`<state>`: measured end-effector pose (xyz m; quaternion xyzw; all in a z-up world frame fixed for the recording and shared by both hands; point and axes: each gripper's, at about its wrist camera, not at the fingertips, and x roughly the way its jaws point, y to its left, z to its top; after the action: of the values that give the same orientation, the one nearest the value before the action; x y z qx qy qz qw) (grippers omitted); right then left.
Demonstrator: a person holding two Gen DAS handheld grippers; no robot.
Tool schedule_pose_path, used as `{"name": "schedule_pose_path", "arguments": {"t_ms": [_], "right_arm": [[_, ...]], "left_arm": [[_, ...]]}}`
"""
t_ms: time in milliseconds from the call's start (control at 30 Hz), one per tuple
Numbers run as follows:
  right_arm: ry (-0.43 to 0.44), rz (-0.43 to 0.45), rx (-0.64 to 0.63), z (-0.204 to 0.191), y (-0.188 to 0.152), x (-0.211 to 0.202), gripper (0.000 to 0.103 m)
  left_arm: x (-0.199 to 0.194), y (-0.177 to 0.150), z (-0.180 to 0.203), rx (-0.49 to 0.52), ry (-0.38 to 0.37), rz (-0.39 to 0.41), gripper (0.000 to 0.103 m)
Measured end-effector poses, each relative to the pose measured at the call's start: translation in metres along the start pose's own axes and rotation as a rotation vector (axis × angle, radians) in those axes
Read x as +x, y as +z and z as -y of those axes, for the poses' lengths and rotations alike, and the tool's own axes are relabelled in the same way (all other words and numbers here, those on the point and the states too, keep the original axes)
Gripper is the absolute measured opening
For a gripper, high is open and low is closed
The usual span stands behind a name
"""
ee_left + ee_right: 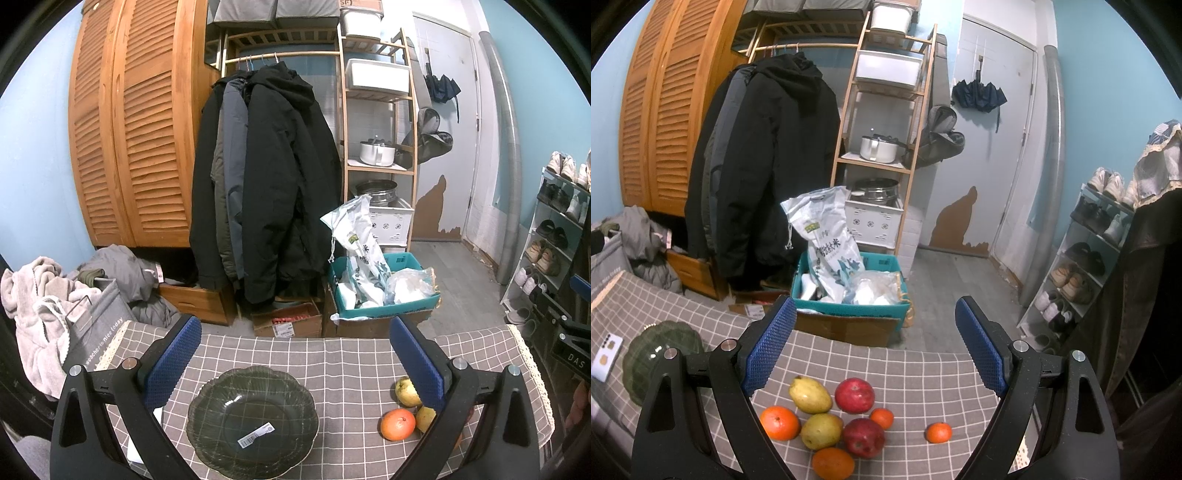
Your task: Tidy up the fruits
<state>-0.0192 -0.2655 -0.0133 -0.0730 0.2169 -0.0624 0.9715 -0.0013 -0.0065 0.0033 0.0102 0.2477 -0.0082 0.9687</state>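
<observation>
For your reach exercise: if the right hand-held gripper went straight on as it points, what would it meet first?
Probably the fruit pile, the red apple first, between the open right hand-held gripper's fingers; depth is unclear.

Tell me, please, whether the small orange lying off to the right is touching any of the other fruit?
Apart. The right wrist view shows the small orange alone, with bare checked tablecloth between it and the nearest orange.

You had coats (266, 177) hanging beside a wardrobe (136, 122), a rice bag (827, 240) in a teal box (849, 306), and shoes (1082, 258) racked right.
</observation>
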Motion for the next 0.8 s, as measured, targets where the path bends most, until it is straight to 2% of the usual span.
{"name": "schedule_pose_path", "arguments": {"t_ms": [800], "right_arm": [[0.001,-0.010,0.002,-0.0003,-0.0003,0.0007,0.086]], "left_arm": [[-0.0011,-0.0015,0.0054,0.007,-0.009,-0.010,0.103]]}}
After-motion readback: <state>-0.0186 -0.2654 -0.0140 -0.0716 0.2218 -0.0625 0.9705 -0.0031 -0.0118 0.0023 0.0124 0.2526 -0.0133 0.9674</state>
